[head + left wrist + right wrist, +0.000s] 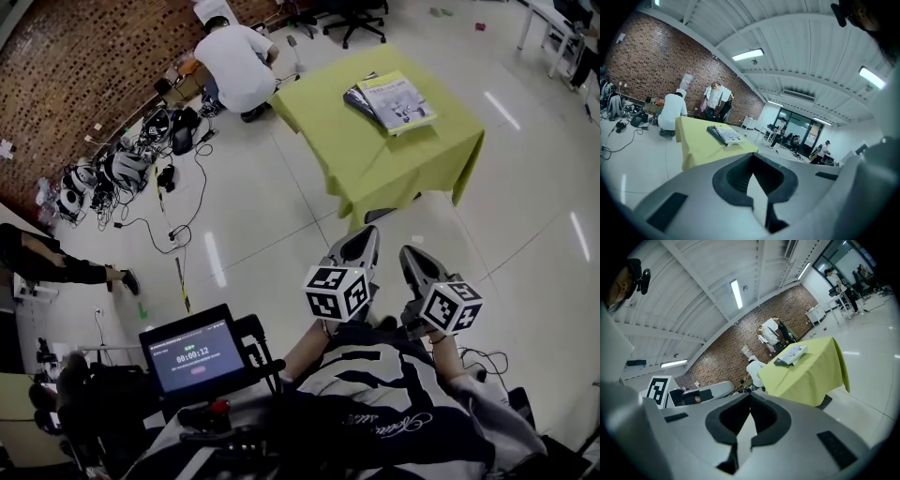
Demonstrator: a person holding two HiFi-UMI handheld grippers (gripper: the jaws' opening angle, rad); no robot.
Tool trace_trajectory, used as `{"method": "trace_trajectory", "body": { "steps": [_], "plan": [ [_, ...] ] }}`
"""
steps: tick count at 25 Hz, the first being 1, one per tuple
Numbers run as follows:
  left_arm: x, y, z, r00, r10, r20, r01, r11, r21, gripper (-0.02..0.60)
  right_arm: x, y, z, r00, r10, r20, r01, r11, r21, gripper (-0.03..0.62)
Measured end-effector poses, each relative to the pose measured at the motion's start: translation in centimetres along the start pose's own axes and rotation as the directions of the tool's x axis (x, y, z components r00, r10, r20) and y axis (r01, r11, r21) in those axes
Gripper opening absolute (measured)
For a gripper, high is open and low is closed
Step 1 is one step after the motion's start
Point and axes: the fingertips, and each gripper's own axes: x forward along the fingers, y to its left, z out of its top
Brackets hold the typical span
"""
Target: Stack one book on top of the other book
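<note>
Two books lie on the table with the yellow-green cloth (375, 164): a light-covered book (397, 100) rests on a dark book (357, 97). In the left gripper view the stacked books (724, 134) sit on the table (701, 145) ahead. The right gripper view has the books (792, 354) farther off. My left gripper (364, 236) and right gripper (411, 253) hang side by side close to my body, well short of the table. Both are shut with nothing in them, as the left gripper (751, 157) and right gripper (750, 401) show in their own views.
A person in white (234, 61) crouches on the floor at the table's far left corner. Cables and gear (122, 169) lie along the brick wall. A small screen device (192, 354) sits at my lower left. An office chair (352, 14) stands beyond the table.
</note>
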Motion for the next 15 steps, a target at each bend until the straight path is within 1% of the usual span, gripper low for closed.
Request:
{"method": "trace_trajectory", "body": {
  "steps": [4,8,15],
  "plan": [
    [0.2,0.6,0.4,1.0,-0.022,0.004,0.022,1.0,-0.007,0.003,0.7,-0.1,0.1,1.0,-0.019,0.008,0.019,1.0,0.004,-0.005],
    [0.0,0.8,0.0,0.999,-0.035,0.003,0.035,0.999,-0.016,0.003,0.6,-0.4,-0.3,0.999,-0.035,0.015,0.035,0.999,0.008,-0.005],
    [-0.7,1.2,-0.2,0.999,-0.035,0.004,0.036,0.998,-0.049,0.003,0.2,-0.1,-0.8,0.999,-0.048,0.007,0.048,0.999,0.012,-0.005]
  ]
}}
